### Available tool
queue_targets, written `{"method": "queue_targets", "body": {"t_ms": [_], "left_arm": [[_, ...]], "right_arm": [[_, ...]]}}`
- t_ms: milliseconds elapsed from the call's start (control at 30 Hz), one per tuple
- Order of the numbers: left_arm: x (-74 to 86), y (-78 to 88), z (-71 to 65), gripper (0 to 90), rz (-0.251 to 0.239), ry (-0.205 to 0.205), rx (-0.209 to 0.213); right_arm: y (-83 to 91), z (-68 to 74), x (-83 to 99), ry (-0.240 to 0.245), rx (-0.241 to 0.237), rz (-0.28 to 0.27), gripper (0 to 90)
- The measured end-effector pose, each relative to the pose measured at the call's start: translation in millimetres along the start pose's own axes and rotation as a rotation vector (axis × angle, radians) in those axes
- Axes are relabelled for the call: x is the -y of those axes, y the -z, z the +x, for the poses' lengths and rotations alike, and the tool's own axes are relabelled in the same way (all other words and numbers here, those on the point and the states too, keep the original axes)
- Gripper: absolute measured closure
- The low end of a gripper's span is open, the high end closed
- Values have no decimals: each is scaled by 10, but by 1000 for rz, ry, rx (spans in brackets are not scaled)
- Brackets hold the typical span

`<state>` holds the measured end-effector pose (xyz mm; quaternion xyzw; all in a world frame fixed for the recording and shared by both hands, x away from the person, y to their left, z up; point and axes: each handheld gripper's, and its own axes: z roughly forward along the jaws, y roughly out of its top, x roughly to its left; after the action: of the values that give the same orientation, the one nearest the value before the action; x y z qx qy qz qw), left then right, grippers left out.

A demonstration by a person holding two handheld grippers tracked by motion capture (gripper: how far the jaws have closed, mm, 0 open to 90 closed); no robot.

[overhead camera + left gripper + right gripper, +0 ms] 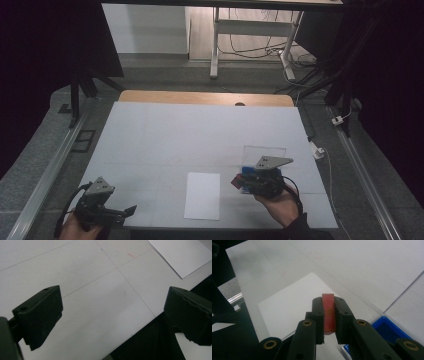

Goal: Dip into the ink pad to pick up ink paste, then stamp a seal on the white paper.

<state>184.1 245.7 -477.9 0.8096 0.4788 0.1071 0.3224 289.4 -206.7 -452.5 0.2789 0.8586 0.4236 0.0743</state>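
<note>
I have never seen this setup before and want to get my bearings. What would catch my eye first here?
The small red block stands out most, clamped between the jaws of the right gripper, above the near right part of the white table. A white sheet of paper lies at the near middle, and a blue tray sits just beside the right gripper. The left gripper hangs open at the near left corner.

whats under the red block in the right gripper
The red block sits clamped between the jaws of the right gripper, lifted above the white sheet of paper on the table. The block's underside and the spot directly below are hidden.
</note>
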Motion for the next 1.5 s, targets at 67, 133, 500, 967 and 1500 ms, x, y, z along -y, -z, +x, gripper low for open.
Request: {"method": "queue_targets", "body": {"t_ms": [67,133,500,967,1500], "left_arm": [[-1,-3,2,27,2,-1,-2],[-1,-5,7,27,2,2,0],[-1,-4,7,27,2,2,0],[1,-3,6,27,1,1,1],[2,-1,4,27,1,-1,1]], "right_arm": [[-18,15,-7,3,-9,-4,800],[-29,31,-19,9,-12,-2,800],[-153,112,-86,45,-38,11,800],[-411,217,-186,106,-91,53,800],[-654,300,-236,144,-112,94,800]]}}
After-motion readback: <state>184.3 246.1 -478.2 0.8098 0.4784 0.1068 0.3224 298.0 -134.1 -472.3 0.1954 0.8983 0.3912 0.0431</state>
